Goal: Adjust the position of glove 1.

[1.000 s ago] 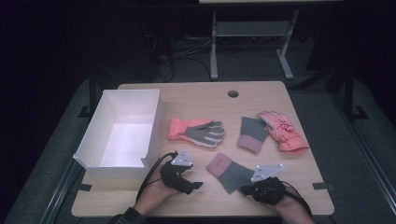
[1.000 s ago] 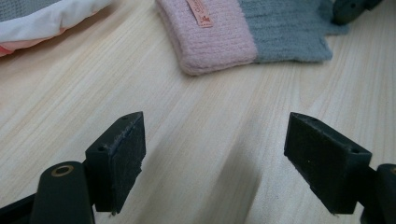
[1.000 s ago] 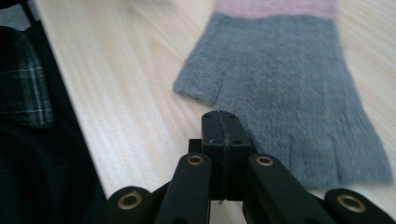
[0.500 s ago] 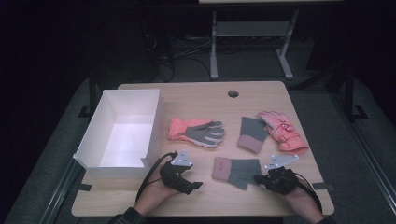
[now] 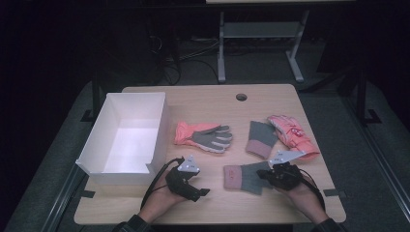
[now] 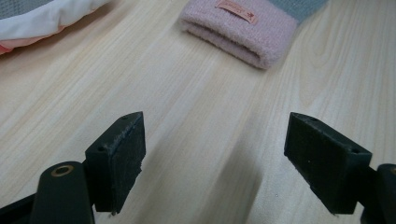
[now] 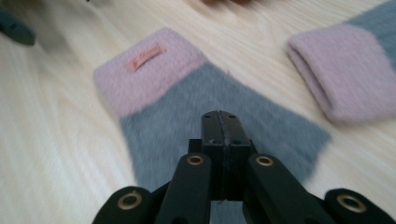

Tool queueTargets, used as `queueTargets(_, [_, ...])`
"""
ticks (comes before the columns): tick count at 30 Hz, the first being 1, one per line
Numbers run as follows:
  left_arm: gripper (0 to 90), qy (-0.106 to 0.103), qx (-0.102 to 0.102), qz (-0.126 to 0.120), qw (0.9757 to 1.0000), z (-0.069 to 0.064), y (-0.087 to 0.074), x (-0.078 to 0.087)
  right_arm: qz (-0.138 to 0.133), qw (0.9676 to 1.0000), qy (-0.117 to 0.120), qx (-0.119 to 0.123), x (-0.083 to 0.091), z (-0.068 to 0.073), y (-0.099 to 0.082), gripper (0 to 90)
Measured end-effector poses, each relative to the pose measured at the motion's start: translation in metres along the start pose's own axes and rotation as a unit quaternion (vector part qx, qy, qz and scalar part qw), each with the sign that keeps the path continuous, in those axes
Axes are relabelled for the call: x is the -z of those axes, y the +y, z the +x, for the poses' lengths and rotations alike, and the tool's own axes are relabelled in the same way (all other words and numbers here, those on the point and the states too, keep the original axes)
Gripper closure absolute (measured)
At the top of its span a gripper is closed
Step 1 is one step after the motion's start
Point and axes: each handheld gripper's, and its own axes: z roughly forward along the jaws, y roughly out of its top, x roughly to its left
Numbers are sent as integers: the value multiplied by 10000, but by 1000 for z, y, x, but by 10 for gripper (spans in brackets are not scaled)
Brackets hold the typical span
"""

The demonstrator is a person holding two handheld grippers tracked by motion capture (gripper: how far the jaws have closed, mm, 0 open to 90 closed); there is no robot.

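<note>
A grey mitt with a pink cuff (image 5: 241,177) (image 7: 154,79) lies flat near the table's front edge. My right gripper (image 5: 263,174) (image 7: 224,116) is shut, its tips down on the mitt's grey end and pinching the fabric. The mitt's pink cuff (image 6: 240,30) lies ahead of my left gripper (image 5: 199,192) (image 6: 215,128), which rests open on bare wood with nothing between its jaws. A second grey and pink mitt (image 5: 261,138) (image 7: 345,70) lies farther back. Beside it is a pink glove (image 5: 293,133). An orange and grey glove (image 5: 205,136) (image 6: 42,18) lies mid-table.
A white open box (image 5: 126,137) stands at the left of the wooden table (image 5: 203,99). A round cable hole (image 5: 241,96) sits near the far edge. A metal stand (image 5: 256,34) is on the floor beyond the table.
My right gripper has moved to the right, dragging the near mitt with it. The mitt has turned from a tilt to lying level. The left gripper has stayed put.
</note>
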Motion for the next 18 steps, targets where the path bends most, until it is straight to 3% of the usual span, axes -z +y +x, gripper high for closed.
queueTargets(4, [203, -14, 8, -5, 10000, 0, -1, 0, -48, 10000, -16, -27, -16, -2, 16, 900])
queueTargets(10, [203, -27, 34, -45, 10000, 0, -1, 1, 191, 9998, -52, 27, -36, -2, 24, 900])
queueTargets(18, [203, -10, -24, -56, 10000, 0, -1, 2, 233, 9980, 369, 467, -61, 15, 38, 900])
